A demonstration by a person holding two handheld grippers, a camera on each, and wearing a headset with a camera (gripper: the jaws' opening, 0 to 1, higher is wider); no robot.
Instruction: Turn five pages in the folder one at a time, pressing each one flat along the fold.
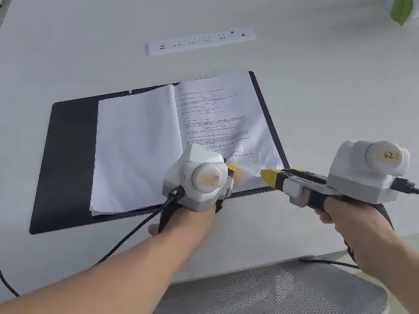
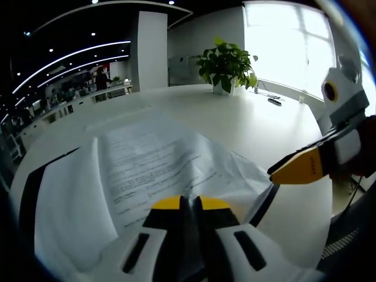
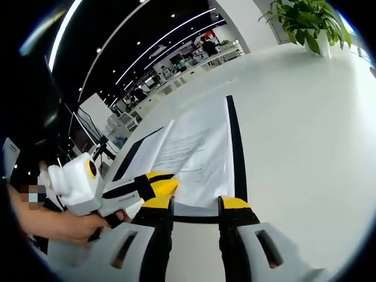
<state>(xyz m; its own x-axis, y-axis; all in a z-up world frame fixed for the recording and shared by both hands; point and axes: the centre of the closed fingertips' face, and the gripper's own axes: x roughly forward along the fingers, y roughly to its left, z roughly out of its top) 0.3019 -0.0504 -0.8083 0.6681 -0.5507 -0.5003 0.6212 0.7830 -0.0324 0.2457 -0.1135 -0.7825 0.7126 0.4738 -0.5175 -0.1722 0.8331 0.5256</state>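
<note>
The white table (image 1: 340, 78) carries the open black folder (image 1: 65, 163), which lies from centre toward 9 o'clock in my head view. Its printed white page (image 1: 216, 111) curls at the 5 o'clock corner; I judge a hasty lift there could crease it or drag up several sheets. My left gripper (image 2: 189, 202) has its jaws pressed together over that page's near edge. Whether paper sits between them, I cannot tell. My right gripper (image 3: 197, 202), jaws spread, hangs at its 3 o'clock. The left gripper hides the fold's near end.
</note>
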